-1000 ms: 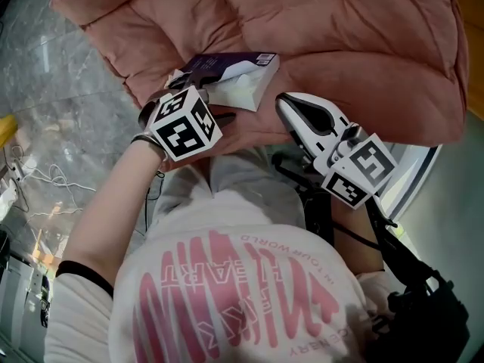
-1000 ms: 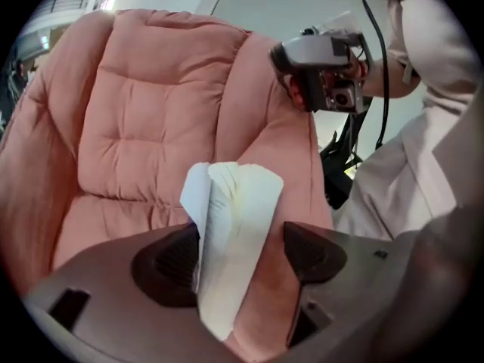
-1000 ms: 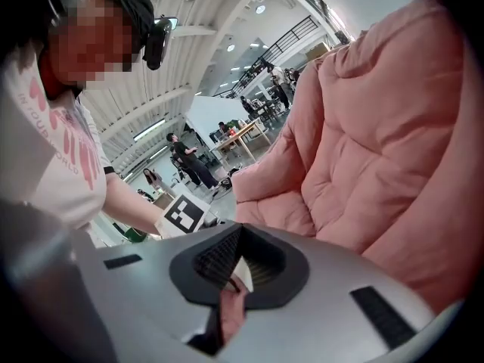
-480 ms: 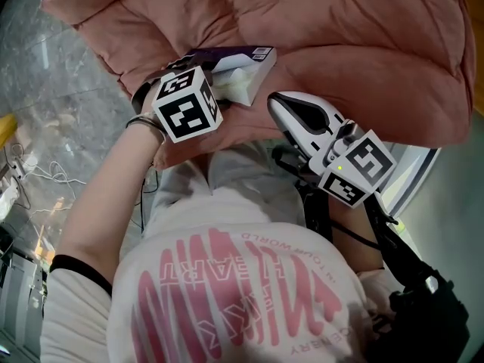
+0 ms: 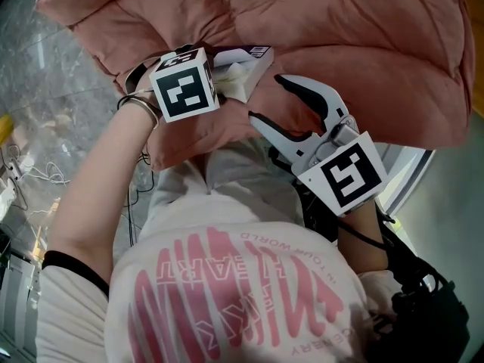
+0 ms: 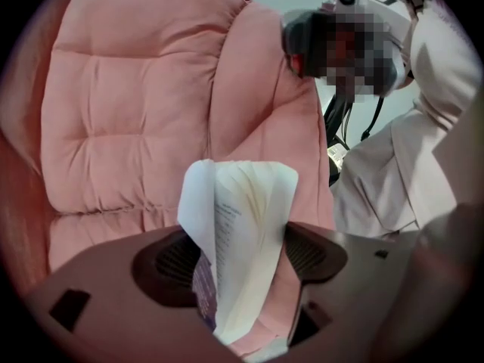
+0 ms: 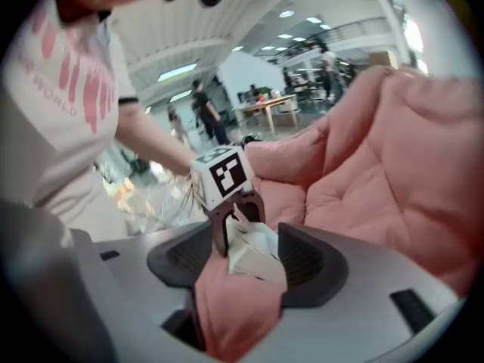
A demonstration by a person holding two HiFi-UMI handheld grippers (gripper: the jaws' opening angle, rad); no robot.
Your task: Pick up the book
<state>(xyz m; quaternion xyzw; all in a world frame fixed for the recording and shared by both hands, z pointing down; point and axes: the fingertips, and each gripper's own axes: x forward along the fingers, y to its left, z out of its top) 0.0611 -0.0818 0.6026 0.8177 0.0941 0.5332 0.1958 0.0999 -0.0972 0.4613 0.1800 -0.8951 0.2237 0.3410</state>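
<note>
The book (image 5: 243, 65) has a purple cover and white pages and lies against the pink cushion (image 5: 355, 44). My left gripper (image 5: 219, 74) is shut on its pages, which fan out between the pads in the left gripper view, where the book (image 6: 242, 225) fills the left gripper's (image 6: 239, 257) gap. My right gripper (image 5: 265, 98) hovers just right of the book with its jaws opening. In the right gripper view the book (image 7: 253, 252) and a fold of cushion (image 7: 227, 301) show beyond the right gripper's (image 7: 243, 267) gap. Its pads press on nothing.
The big pink quilted cushion (image 6: 136, 97) fills the top of the head view. Grey marbled floor (image 5: 45, 89) with loose cables (image 5: 23, 172) lies at the left. My own torso in a white shirt (image 5: 227, 278) is below. People and a table (image 7: 272, 104) stand far off.
The right gripper has rolled onto its side and its jaws have gone from shut to open. The left gripper tilted and shifted slightly up with the book.
</note>
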